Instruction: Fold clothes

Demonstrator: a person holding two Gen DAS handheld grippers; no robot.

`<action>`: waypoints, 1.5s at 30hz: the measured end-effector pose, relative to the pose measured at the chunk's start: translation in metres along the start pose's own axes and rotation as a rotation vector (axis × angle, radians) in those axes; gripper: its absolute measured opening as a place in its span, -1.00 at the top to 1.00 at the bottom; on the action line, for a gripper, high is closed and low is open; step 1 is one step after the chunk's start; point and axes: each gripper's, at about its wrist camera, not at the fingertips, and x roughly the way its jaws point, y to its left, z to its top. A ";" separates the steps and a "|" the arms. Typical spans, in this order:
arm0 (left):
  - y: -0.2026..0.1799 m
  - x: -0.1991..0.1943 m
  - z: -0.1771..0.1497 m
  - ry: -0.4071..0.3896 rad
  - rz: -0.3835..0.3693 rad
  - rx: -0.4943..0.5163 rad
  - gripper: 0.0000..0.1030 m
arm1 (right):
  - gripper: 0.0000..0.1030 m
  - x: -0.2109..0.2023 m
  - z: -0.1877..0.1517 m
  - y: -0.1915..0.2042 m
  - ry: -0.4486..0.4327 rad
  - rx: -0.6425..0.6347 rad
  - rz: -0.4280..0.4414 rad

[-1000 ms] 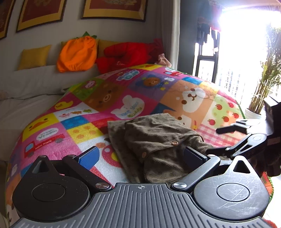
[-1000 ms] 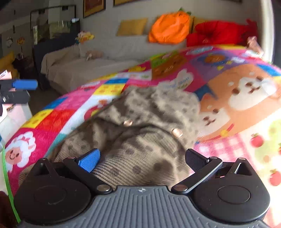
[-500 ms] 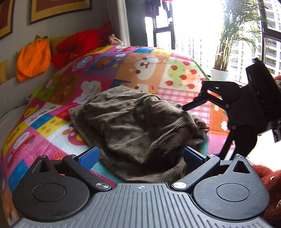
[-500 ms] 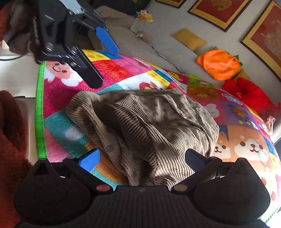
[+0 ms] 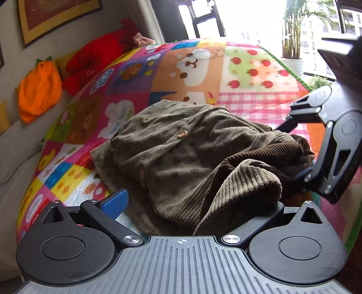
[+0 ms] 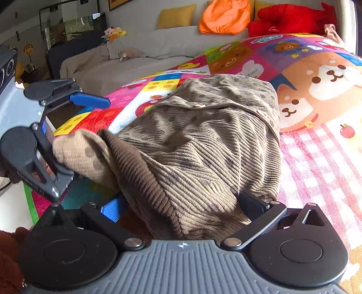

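A brown ribbed cardigan (image 5: 181, 158) with wooden buttons lies bunched on a colourful cartoon quilt (image 5: 203, 67). It also shows in the right wrist view (image 6: 203, 147). My left gripper (image 5: 192, 203) is open, its jaws wide around the cardigan's near ribbed hem; the right finger is hidden under cloth. My right gripper (image 6: 181, 203) is open too, its jaws either side of the hem at the other corner. Each gripper shows in the other's view, open, at the cardigan's edge: the right one (image 5: 294, 147) and the left one (image 6: 67, 135).
The quilt (image 6: 316, 147) covers a bed. A grey sofa (image 6: 158, 54) behind holds an orange cushion (image 6: 224, 18), a red plush (image 6: 291, 18) and a yellow pillow (image 6: 174, 15). A bright window and potted plant (image 5: 291, 34) stand at the far right. The quilt's green edge (image 6: 29, 199) is near.
Both grippers have moved in low to the cardigan's near hem, which now lies between their open jaws and is lifted into a fold. A second ago they were farther back.
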 end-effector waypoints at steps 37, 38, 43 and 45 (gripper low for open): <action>0.113 0.109 0.065 0.012 -0.243 -0.313 -0.72 | 0.29 0.052 0.197 -0.029 0.005 -0.503 0.026; 0.119 0.113 0.066 0.018 -0.253 -0.337 -0.65 | 0.26 0.054 0.203 -0.031 -0.009 -0.493 0.020; 0.131 0.118 0.071 -0.003 -0.251 -0.368 -0.55 | -0.35 0.025 0.218 -0.033 -0.147 -0.459 -0.025; 0.135 0.120 0.071 -0.004 -0.236 -0.394 -0.51 | -0.54 0.001 0.209 -0.038 -0.195 -0.427 -0.030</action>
